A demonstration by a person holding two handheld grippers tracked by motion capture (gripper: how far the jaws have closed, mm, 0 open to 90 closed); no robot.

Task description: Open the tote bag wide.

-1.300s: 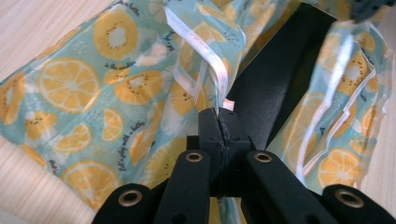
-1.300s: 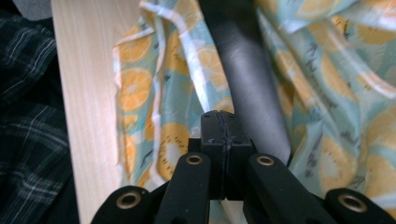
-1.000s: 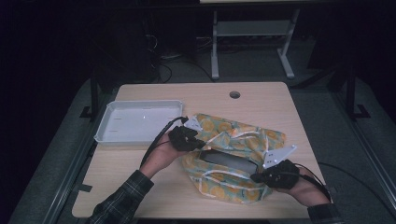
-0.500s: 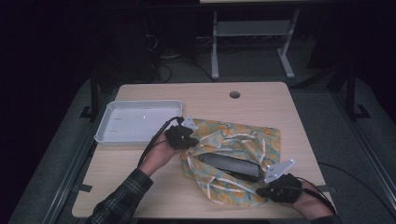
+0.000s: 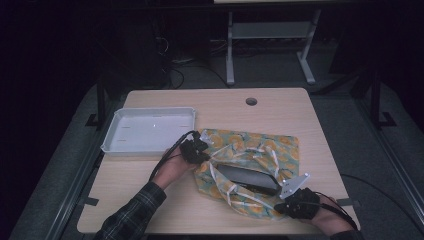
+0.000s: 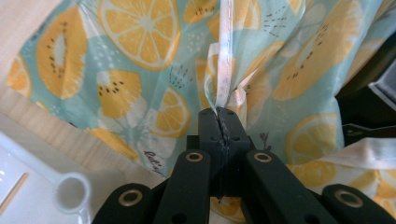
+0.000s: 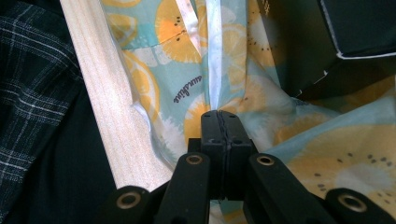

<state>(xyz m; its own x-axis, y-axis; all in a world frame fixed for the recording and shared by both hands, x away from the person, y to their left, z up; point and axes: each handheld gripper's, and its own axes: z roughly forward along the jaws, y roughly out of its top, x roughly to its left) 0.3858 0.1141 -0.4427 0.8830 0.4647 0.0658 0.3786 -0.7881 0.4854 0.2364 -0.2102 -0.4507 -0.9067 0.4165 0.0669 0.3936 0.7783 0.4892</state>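
A fruit-print cloth bag (image 5: 255,147) in pale blue with orange slices lies across the middle of the wooden table (image 5: 220,102). Its mouth gapes toward the near side, and a dark flat box (image 5: 247,178) lies inside. My left gripper (image 5: 196,150) is shut on the bag's rim at its left corner; in the left gripper view the jaws pinch a fold of the cloth (image 6: 223,100). At the near right corner my right gripper (image 5: 285,200) is shut on the bag's rim, with a fold of printed cloth (image 7: 212,88) clamped between the closed jaws.
A white plastic tray (image 5: 150,131) sits at the table's left, close to the left gripper. A round cable hole (image 5: 251,101) is near the far edge. A plaid sleeve (image 5: 132,212) comes in over the near edge. Dark floor and a metal stand (image 5: 270,35) lie beyond.
Both hands have sunk toward the table with the bag's rim. The right gripper moved nearer the front edge, pulling the mouth wider, and the bag now lies flatter.
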